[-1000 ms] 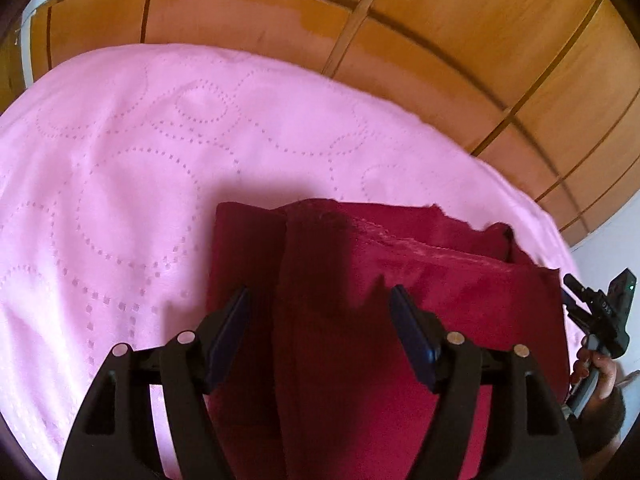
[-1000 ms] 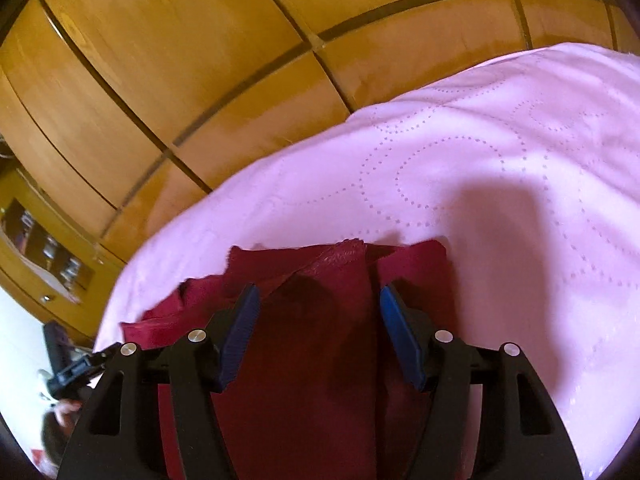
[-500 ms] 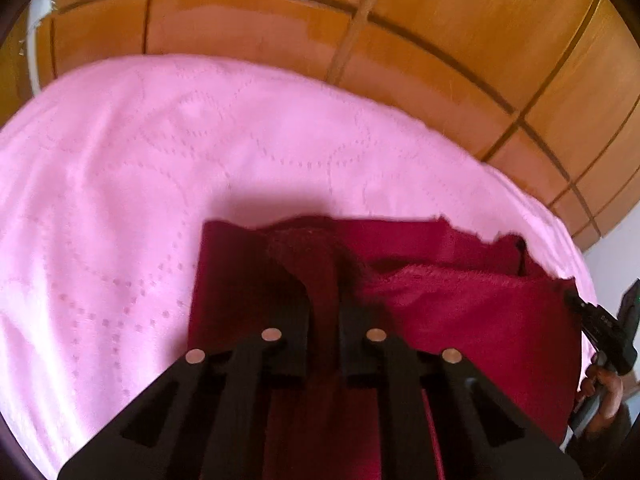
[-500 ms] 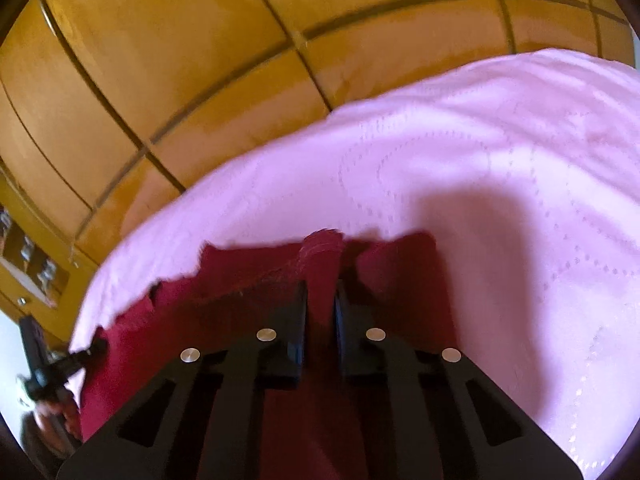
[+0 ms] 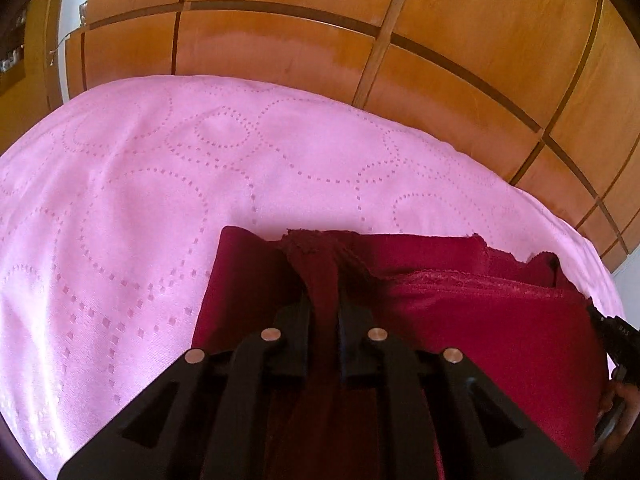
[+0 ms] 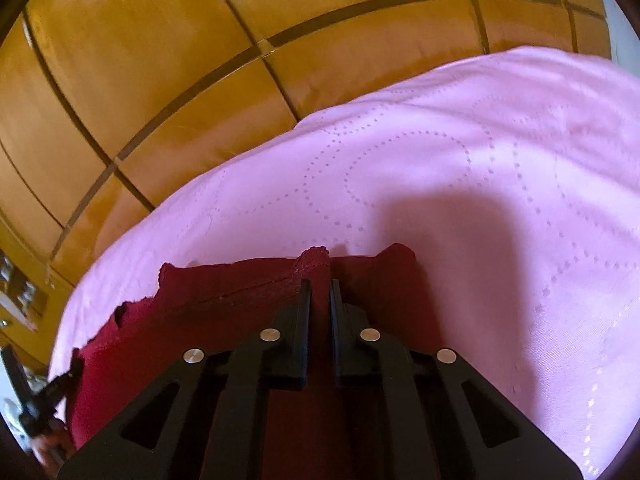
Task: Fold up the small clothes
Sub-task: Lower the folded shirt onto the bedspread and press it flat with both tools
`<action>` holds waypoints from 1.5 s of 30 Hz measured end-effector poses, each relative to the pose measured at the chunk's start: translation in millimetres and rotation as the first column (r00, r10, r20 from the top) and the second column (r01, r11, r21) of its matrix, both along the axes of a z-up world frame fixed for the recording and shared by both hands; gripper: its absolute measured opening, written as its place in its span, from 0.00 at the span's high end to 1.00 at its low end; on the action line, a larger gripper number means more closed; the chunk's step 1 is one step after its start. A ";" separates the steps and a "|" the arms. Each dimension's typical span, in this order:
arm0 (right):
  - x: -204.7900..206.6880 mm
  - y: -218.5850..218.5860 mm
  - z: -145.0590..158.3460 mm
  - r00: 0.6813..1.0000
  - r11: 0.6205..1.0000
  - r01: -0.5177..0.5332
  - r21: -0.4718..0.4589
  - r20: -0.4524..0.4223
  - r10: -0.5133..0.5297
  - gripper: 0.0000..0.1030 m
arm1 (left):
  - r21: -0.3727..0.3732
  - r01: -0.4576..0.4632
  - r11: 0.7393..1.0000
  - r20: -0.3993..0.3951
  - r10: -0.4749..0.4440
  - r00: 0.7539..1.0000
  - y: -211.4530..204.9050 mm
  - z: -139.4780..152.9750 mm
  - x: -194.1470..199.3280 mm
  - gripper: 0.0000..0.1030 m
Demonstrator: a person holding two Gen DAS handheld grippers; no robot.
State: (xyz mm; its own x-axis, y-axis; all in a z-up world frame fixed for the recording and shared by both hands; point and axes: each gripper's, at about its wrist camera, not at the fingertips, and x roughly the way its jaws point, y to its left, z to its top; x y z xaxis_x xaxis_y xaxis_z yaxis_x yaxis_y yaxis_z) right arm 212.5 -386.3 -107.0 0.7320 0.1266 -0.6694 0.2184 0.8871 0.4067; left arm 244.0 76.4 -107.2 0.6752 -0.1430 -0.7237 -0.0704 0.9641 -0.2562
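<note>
A dark red garment lies on a pink quilted bedcover. My left gripper is shut on a pinched ridge of the garment's far edge near its left end. The garment also shows in the right wrist view, where my right gripper is shut on its far edge near the right end. Cloth bunches up between both pairs of fingers. The part of the garment under the grippers is hidden.
Orange-brown wooden wardrobe panels stand just beyond the bed's far edge. The pink bedcover spreads wide to the right of the garment. The other gripper shows at the frame edge in each view.
Both grippers went from open above the garment to shut on its far edge. The pinched cloth has since risen slightly, and more bedcover shows beyond it.
</note>
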 end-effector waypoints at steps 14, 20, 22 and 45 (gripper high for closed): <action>-2.0 2.8 -4.5 1.000 1.000 0.012 -0.011 0.010 -0.012 0.92 | 0.056 0.009 0.998 0.002 -0.009 1.000 -8.5 3.1 -1.6 0.39; -18.3 -4.2 3.6 0.994 0.999 0.037 0.023 0.097 -0.040 0.69 | 0.068 0.019 0.998 0.134 -0.028 0.991 -28.8 44.6 -36.3 0.20; -31.1 -8.9 14.5 0.987 0.996 0.081 0.022 0.138 -0.083 0.53 | 0.050 0.061 0.997 0.131 -0.067 0.989 -40.1 52.6 -40.4 0.17; 24.2 51.0 3.7 0.988 0.970 -0.156 -0.185 -0.028 0.154 0.54 | 0.045 0.230 0.972 -0.014 -0.229 0.973 -89.8 -7.5 2.8 0.03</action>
